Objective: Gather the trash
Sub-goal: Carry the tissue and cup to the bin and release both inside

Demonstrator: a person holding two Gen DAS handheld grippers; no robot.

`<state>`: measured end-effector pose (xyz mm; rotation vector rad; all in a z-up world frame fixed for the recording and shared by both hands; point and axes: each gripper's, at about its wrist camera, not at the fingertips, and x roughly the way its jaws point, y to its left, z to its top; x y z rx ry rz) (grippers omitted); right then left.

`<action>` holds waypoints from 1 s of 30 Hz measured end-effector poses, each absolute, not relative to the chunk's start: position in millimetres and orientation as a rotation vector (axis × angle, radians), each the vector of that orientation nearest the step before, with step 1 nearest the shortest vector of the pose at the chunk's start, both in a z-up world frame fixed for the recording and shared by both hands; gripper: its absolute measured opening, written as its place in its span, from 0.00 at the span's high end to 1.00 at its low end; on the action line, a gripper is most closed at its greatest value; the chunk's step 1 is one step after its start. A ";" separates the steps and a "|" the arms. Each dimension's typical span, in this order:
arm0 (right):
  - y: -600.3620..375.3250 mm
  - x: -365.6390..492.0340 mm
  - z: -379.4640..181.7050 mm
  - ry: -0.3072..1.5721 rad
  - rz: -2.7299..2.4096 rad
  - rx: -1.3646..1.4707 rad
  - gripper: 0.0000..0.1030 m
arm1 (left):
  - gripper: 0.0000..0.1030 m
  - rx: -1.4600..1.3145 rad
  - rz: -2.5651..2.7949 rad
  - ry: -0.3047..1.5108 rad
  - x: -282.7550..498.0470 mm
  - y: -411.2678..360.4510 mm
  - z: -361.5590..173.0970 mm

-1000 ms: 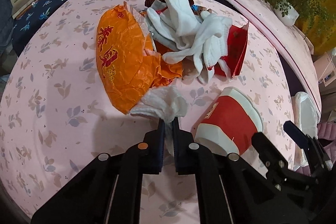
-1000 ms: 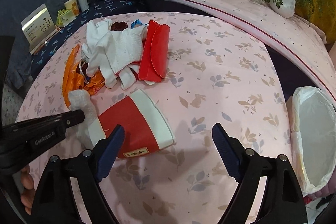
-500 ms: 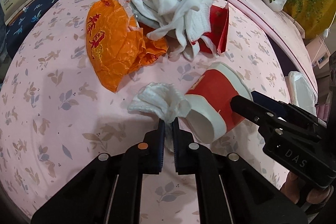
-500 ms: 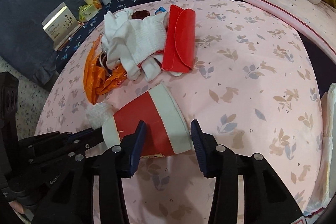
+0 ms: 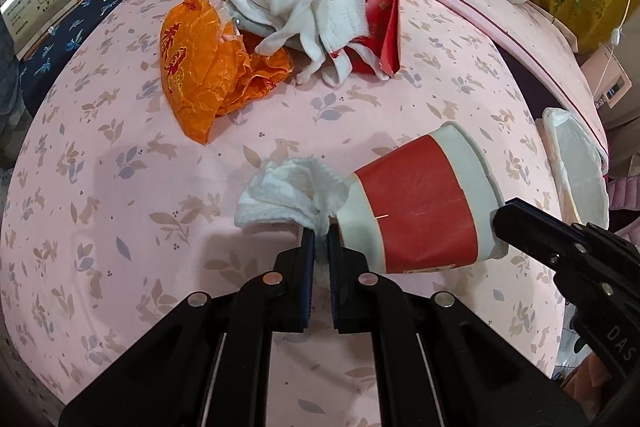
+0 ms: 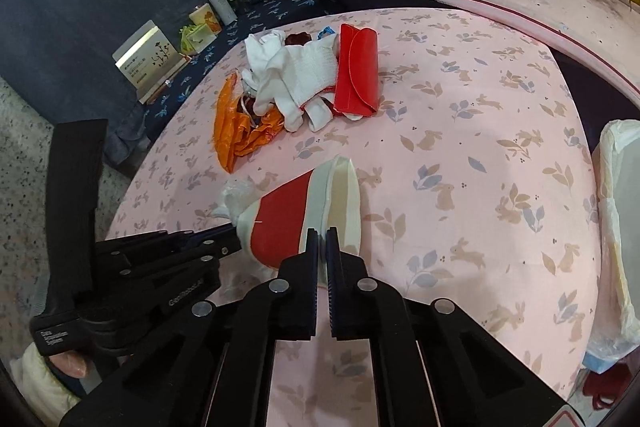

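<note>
**Both grippers clamped on trash, cup and tissue gathered at the near edge**

The left gripper (image 5: 319,239) is pinching a crumpled white paper tissue (image 5: 290,193) between fingers pressed nearly together, the soft wad bulging out ahead of the pads and hanging over the pink, rabbit-printed bedsheet (image 5: 120,207). Holding it by one bunched corner is probably keeping the loose, fluffy paper from falling apart.

The right gripper (image 6: 322,239) is closing its jaws on the rim of a red-and-white paper cup (image 6: 304,211) lying on its side; the fingers have just been coming together and are now pressed on the thin wall at the cup's mouth, one pad inside and one outside. A stiff rolled lip gives a firm edge to grip, which a round, smooth body would not. In the left wrist view the cup's narrow base is touching the tissue.

Farther back on the sheet, a crinkled orange plastic bag (image 5: 200,67), limp white knitted gloves (image 5: 312,11) and a flat red paper envelope (image 5: 380,35) are lying in one heap, not yet collected. A bin lined with a thin white plastic bag (image 6: 616,211) is standing just off the bed's right edge, where both held pieces are most likely headed.

The cup wall may crease under the pinch.
</note>
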<state>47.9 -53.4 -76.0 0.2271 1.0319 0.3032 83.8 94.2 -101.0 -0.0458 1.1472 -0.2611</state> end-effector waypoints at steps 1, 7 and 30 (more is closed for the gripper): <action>-52.8 43.0 -73.2 1.027 0.300 0.222 0.96 | 0.94 -0.037 -0.262 1.146 81.7 91.1 -100.5; -66.7 18.8 -61.8 0.997 0.227 0.220 0.96 | 0.94 0.005 -0.293 1.134 64.6 70.8 -95.7; -204.7 -12.7 -11.6 0.843 -0.282 0.196 0.96 | 0.94 0.096 -0.565 1.029 51.1 -63.5 -38.9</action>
